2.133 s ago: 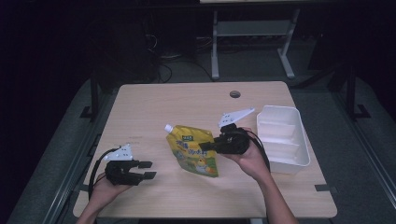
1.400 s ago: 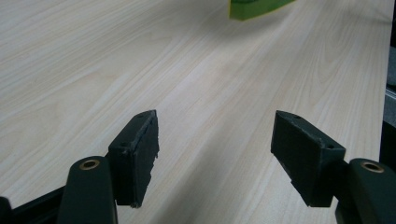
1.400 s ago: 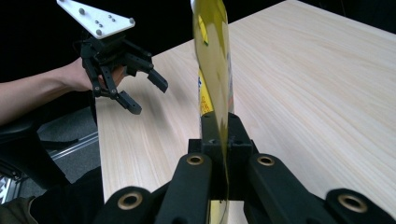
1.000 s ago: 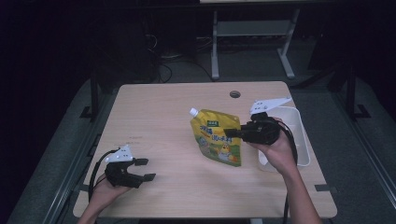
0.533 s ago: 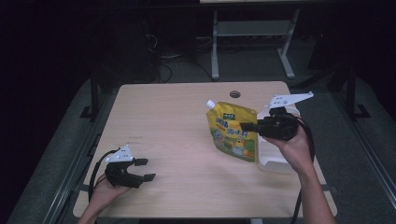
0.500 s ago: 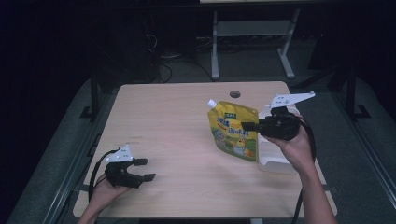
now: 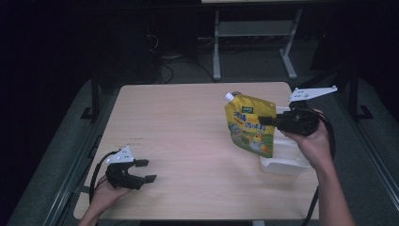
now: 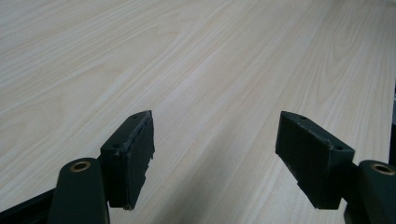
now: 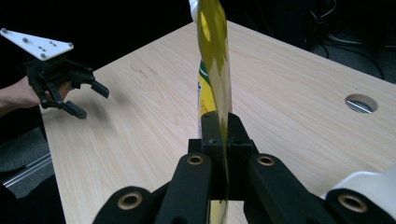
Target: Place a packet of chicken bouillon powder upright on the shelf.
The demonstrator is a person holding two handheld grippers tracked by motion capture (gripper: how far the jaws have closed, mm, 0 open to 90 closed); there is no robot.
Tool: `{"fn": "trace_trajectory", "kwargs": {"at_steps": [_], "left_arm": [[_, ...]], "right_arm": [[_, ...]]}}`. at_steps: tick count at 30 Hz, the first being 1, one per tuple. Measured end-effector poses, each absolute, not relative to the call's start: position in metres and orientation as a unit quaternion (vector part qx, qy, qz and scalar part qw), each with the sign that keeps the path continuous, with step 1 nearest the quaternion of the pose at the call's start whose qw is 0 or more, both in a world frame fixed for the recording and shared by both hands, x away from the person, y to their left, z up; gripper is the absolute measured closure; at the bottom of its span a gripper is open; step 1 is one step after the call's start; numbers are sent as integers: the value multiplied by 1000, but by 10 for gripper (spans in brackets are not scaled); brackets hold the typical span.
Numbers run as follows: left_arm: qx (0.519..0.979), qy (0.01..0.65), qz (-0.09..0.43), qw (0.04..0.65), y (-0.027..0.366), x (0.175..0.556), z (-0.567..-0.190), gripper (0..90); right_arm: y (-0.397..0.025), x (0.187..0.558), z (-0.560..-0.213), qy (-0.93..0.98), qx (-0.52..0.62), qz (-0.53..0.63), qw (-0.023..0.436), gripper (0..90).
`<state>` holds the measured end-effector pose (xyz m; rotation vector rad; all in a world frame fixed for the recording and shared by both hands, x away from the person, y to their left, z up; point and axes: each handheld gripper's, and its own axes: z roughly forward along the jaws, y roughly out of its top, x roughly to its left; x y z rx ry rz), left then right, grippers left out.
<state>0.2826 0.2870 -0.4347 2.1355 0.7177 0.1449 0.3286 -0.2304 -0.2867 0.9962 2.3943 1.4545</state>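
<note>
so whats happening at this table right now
A person works at a light wooden table with a hand-held gripper in each hand. The right hand-held gripper is clamped on the edge of a yellow spouted refill pouch and holds it upright in the air, beside a white plastic bin at the table's right edge. The left hand-held gripper rests low near the front left corner, jaws open, holding nothing.
</note>
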Motion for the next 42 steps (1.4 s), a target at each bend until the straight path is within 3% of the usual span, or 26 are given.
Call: {"fn": "trace_trajectory", "kwargs": {"at_steps": [42], "left_arm": [[853, 291, 53, 430, 285, 284, -436, 271]], "right_arm": [[-311, 303, -291, 774, 398, 477, 121, 894]]}}
